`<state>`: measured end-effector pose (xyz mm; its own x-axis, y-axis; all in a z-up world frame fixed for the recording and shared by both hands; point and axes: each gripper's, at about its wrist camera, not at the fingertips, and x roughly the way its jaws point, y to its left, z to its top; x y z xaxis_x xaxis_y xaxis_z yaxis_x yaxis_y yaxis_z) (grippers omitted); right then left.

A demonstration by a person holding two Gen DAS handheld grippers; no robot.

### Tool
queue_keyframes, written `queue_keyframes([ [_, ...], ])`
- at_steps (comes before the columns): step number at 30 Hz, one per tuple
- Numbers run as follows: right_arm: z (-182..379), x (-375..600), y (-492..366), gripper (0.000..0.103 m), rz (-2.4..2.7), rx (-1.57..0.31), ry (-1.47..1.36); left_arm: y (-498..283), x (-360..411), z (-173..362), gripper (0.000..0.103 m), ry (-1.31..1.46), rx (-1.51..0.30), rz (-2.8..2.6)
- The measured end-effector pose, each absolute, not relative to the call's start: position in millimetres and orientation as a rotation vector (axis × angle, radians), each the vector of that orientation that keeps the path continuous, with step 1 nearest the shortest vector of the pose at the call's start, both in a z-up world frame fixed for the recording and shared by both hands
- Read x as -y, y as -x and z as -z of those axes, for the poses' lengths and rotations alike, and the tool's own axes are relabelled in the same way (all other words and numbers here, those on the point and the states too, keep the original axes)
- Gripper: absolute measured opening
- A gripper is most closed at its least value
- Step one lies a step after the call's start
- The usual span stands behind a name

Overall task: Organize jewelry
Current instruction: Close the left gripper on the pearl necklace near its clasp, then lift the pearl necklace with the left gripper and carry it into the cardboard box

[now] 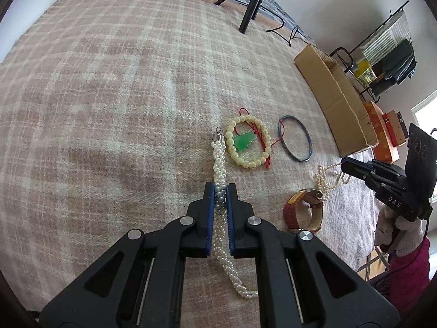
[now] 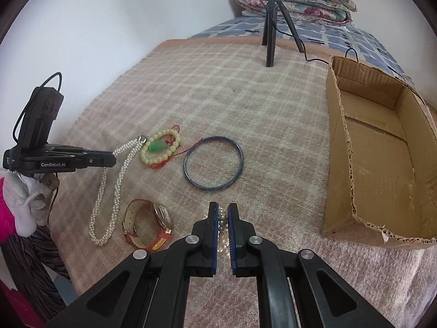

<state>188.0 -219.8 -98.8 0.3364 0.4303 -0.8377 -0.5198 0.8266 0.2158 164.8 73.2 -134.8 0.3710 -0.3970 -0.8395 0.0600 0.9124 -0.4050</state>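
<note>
**Two pearl strands, two grips**

My left gripper [image 1: 220, 191] is clenching the pearl necklace [image 1: 220, 161] left of the bead bracelet [image 1: 248, 142]; my right gripper [image 2: 223, 214] is pinching another pearl strand [image 2: 222, 227]. Loose ends may snag before reaching the cardboard box [image 2: 341, 147], far right.

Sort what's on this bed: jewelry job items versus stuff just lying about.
Job: twisted pearl strand in left claw; pearl necklace in right claw; bead bracelet; blue bangle; watch; cardboard box.

Lying about: tripod; folded quilt.
</note>
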Motion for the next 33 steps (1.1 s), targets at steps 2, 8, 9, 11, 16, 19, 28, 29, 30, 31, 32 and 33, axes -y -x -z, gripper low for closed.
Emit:
queue_keyframes([
  [2,95.9,222.1,-187.9,0.004,-0.625,-1.056,0.068,-162.8,-75.3,130.4,0.006,0.348,-1.149,0.304],
  [8,79.1,227.9,-184.7,0.004,-0.628,-1.019,0.019,-156.4,-74.4,112.4,0.006,0.359,-1.111,0.332],
  [9,74.7,229.6,-183.7,0.004,-0.628,-1.009,0.011,-156.0,-73.4,109.6,0.006,0.361,-1.105,0.335],
  [11,65.8,231.3,-181.7,0.004,-0.626,-0.986,0.004,-155.3,-71.5,104.4,0.006,0.362,-1.092,0.338],
  [16,47.4,232.9,-176.4,0.004,-0.630,-0.940,-0.012,-152.0,-69.9,92.5,0.006,0.370,-1.062,0.347],
  [19,40.0,234.2,-173.9,0.004,-0.624,-0.922,-0.014,-150.5,-71.3,85.3,0.006,0.378,-1.046,0.350],
  [28,17.1,239.0,-166.7,0.004,-0.610,-0.860,-0.027,-144.5,-73.6,58.8,0.006,0.401,-0.980,0.364],
  [29,13.6,239.4,-165.7,0.004,-0.610,-0.851,-0.029,-143.2,-74.0,54.8,0.006,0.403,-0.972,0.367],
  [30,10.0,239.8,-164.6,0.004,-0.609,-0.842,-0.030,-142.2,-73.8,51.1,0.006,0.402,-0.963,0.370],
  [31,7.1,240.2,-163.4,0.004,-0.608,-0.832,-0.029,-141.0,-73.6,47.5,0.006,0.401,-0.954,0.373],
  [32,3.4,240.4,-162.4,0.004,-0.606,-0.823,-0.029,-140.1,-73.7,43.9,0.006,0.402,-0.946,0.375],
  [33,-0.3,241.1,-161.7,0.004,-0.605,-0.815,-0.032,-139.7,-73.7,40.5,0.006,0.404,-0.938,0.380],
])
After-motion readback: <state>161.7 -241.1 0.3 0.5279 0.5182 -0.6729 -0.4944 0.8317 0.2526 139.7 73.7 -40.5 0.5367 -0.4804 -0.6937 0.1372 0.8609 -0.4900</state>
